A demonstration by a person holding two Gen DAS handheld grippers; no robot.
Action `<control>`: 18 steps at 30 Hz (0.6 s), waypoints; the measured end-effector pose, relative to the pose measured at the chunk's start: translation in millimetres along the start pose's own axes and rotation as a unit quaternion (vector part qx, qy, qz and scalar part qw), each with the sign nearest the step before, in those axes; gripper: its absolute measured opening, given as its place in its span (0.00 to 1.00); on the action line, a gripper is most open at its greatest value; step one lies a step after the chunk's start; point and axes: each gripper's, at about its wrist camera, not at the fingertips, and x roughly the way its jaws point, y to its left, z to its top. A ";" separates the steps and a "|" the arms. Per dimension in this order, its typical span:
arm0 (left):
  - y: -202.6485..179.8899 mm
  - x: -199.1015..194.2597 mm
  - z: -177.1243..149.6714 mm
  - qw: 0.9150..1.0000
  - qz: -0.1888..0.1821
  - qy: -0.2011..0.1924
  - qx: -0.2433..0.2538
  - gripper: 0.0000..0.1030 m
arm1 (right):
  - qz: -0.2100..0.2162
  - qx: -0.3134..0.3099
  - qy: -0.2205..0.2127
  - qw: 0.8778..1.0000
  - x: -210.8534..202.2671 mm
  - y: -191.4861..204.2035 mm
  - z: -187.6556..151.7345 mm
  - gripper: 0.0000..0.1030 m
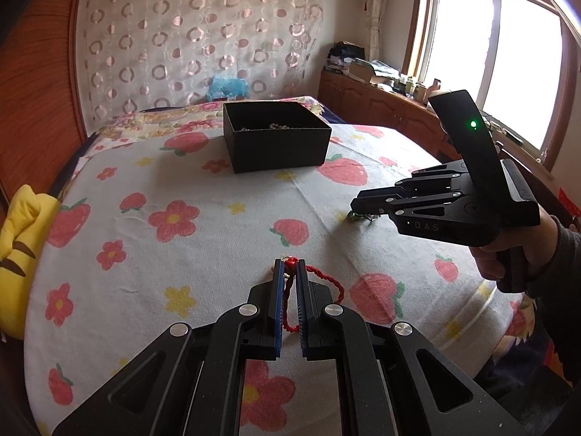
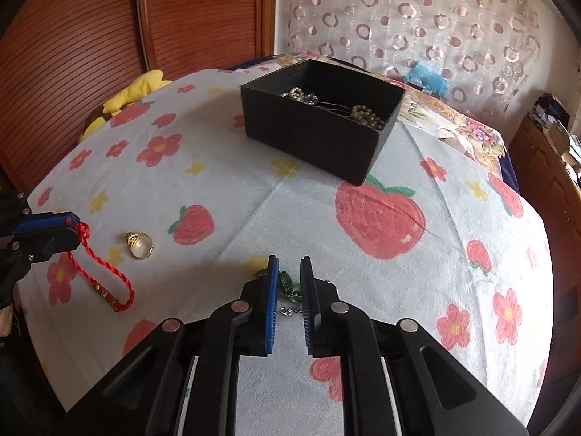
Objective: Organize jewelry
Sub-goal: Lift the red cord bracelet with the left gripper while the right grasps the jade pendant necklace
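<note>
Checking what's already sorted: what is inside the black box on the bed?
In the black box: a sparkly silver piece, a thin chain and a cluster of dull gold beads. The near wall hides the rest of the floor, so more may lie there.

The left black gripper with blue pads (image 1: 288, 267) points down at the bed. Its two fingers (image 1: 277, 290) are squeezed tight on a red braided cord bracelet (image 1: 328, 279). The right black gripper (image 2: 288, 272) also tilts down toward the bed, to the right of the left one. Its fingers (image 2: 270, 290) are nearly together, with a green bead chain (image 2: 288, 287) between them. A hand in a dark sleeve (image 1: 508, 250) holds its handle.
</note>
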 end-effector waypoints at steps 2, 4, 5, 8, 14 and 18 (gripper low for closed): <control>0.0 -0.3 0.3 1.000 0.000 0.000 0.000 0.05 | 0.003 -0.005 0.005 1.000 -0.1 0.9 0.8 0.13; -0.1 -0.4 0.3 1.000 0.000 0.000 0.000 0.05 | 0.010 -0.008 0.011 1.000 -0.3 1.5 1.6 0.13; -0.2 0.5 0.2 1.000 0.000 0.000 0.000 0.05 | 0.012 -0.010 0.014 1.000 -0.4 1.8 2.1 0.13; -0.2 0.3 0.1 1.000 -0.001 0.000 0.000 0.05 | 0.011 -0.013 0.017 1.000 0.0 2.5 3.2 0.13; -0.5 1.2 -0.4 1.000 0.000 0.000 -0.001 0.05 | 0.013 -0.016 0.017 1.000 1.4 5.1 4.8 0.06; 1.4 3.8 -1.6 1.000 0.000 0.000 -0.004 0.05 | 0.013 -0.007 -0.001 1.000 -7.0 3.8 5.0 0.05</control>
